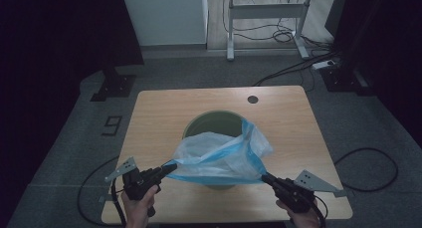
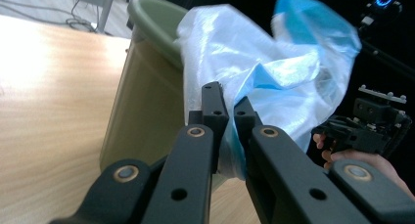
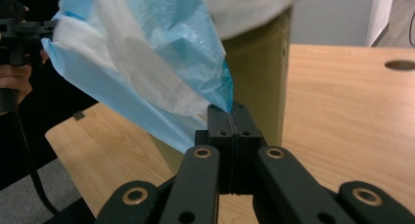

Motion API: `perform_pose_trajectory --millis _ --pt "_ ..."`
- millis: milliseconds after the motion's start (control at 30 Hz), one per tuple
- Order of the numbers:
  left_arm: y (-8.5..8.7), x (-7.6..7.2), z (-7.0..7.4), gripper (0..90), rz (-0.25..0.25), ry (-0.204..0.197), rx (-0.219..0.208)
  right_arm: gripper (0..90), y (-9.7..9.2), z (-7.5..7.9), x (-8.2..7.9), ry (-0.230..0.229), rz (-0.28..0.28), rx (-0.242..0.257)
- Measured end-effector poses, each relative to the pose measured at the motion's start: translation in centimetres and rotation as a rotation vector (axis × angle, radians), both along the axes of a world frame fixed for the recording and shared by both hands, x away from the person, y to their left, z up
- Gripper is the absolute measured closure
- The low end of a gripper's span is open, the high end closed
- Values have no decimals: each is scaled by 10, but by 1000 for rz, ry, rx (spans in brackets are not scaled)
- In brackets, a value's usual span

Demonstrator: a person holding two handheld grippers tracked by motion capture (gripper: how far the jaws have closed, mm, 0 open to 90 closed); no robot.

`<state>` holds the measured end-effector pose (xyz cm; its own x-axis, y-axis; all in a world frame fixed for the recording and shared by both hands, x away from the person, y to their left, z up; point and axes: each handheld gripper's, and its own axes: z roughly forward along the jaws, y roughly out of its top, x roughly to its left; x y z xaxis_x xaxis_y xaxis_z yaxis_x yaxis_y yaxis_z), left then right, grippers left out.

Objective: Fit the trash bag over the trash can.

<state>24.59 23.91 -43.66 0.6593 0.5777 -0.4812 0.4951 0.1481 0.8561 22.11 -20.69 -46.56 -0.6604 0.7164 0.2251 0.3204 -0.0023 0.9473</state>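
Step in hand, by my reading: lining green bin (image 1: 215, 122) with blue-white bag (image 1: 219, 156).
Bag hung stretched between both claws, over bin's near rim, bin at table (image 1: 164, 108) middle.
Left gripper (image 1: 169, 167) clamped on bag's left corner; right gripper (image 1: 264, 176) pressed together on right corner.
Next move likely called for: spread bag mouth, hook it over rim.
Count: one bin, one bag, two grippers, one table.

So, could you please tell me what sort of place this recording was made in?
Probably a lab or workshop set up for recording rather than a home: a single wooden table stands on grey carpet, loose cables and a power strip lie on the floor behind it, and a bare metal desk frame stands beyond.
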Motion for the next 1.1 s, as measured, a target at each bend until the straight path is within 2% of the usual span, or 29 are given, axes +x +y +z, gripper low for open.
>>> perform_pose_trajectory --millis 200,233,267,333,433,567,600,633,733,767,833,867,900,967,1067,1100 --pt "-4 5 -7 886 1 12 7 890 1 -7 11 13 -30 -27" --pt "-5 5 -6 861 -16 6 6 890 1 -8 16 6 -59 -53" --pt "-9 3 -1 816 -39 -25 28 890 1 -6 19 3 -74 -61" --pt "-13 -5 13 690 -18 -85 77 890 -1 -2 23 -4 -94 -54" --pt "-18 -11 32 495 -29 -119 114 889 -1 6 25 -24 -108 -70" --pt "-29 -14 53 399 -43 -169 183 889 1 11 26 -37 -113 -86" --pt "-29 -14 53 391 -43 -169 183 889 1 11 26 -37 -113 -86" --pt "-36 -10 60 383 -67 -178 210 890 1 11 25 -36 -114 -89" --pt "-49 -3 67 362 -121 -178 241 890 1 11 25 -34 -112 -88" --pt "-49 -3 67 348 -121 -178 241 889 2 11 25 -33 -112 -86" --pt "-64 1 70 336 -162 -175 268 889 2 12 26 -36 -108 -85" --pt "-64 1 70 337 -162 -175 268 889 2 12 26 -36 -108 -85" --pt "-72 3 70 356 -158 -174 302 889 3 12 26 -36 -104 -88" --pt "-78 7 69 407 -157 -170 331 889 3 12 25 -36 -103 -89" --pt "-83 13 66 610 -146 -152 375 889 2 11 24 -37 -104 -86" --pt "-83 15 66 690 -154 -143 364 888 1 11 22 -36 -103 -85"
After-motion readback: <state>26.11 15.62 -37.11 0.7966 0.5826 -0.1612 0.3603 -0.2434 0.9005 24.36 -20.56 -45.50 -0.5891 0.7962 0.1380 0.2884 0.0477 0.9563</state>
